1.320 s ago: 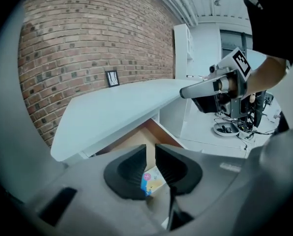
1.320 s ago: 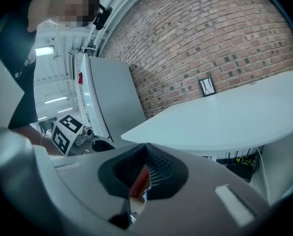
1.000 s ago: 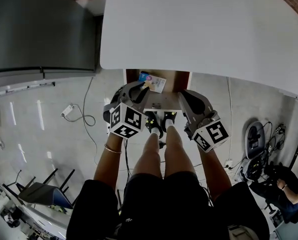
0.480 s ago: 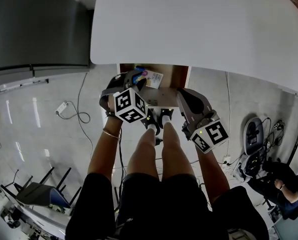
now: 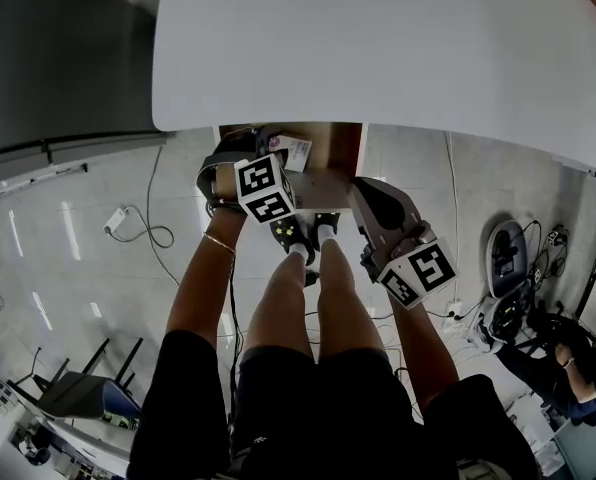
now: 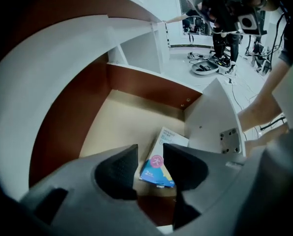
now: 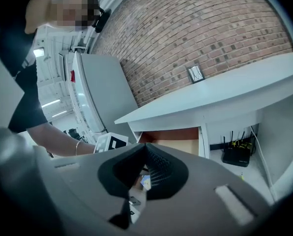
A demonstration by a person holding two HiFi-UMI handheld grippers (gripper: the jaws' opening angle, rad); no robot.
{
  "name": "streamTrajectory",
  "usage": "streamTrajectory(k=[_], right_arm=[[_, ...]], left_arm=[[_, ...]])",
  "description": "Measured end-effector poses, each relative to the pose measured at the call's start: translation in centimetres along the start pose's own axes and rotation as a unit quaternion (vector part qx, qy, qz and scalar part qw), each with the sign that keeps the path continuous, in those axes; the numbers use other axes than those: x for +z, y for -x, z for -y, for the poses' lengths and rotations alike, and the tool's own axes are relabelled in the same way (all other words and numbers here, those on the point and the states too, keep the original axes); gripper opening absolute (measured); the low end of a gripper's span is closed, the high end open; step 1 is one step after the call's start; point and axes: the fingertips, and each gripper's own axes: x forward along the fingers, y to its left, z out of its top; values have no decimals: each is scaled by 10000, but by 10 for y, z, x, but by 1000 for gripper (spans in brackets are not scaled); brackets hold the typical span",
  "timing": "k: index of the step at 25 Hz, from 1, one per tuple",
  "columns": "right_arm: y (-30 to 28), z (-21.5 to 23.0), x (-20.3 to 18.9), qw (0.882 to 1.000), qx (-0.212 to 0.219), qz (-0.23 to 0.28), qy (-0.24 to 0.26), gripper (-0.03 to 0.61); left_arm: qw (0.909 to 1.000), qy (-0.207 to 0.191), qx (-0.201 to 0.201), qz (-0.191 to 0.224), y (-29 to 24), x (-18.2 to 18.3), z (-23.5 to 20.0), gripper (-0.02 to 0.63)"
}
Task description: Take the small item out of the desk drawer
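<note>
Off to the left, a power adapter [image 5: 115, 219] lies with its cable on the tiled floor [image 5: 68, 268]. Beside it, the person stands facing the white desk [image 5: 378, 48], whose drawer [image 5: 344, 149] is pulled out from under the front edge.

The left gripper [image 6: 150, 153] points steeply down into the drawer's left half, with its marker cube [image 5: 262, 189] turned upward. Its jaws have just been opening and now stand spread wide, pinching nothing. In the gap between them shows the small box [image 6: 158, 167], blue and white with a round pink mark. It lies on the tan drawer floor [image 6: 122, 117], close to the white front panel [image 6: 210, 119], and neither pad touches it. Seen from above, the box sits about midway along the drawer's width, just behind the front panel and just right of the left gripper. Brown walls close the drawer on the left side and at the back.

Further right, the right gripper [image 7: 145, 152] hangs outside the drawer, in front of its right corner, tipped only slightly downward toward the desk. Its jaws are pressed together with nothing between them. Low under the desk's right side sits a black router [image 7: 237, 154] with antennas, and a brick wall [image 7: 200, 28] rises behind the desk.
</note>
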Motion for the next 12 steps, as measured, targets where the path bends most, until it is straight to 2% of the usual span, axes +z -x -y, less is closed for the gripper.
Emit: streamTrajectory(k=[12], right_arm=[[7,10,-4,10000,-35,-38,-76,12]], left_arm=[[9966,-394,-574,-433,-41,-10,13,183]])
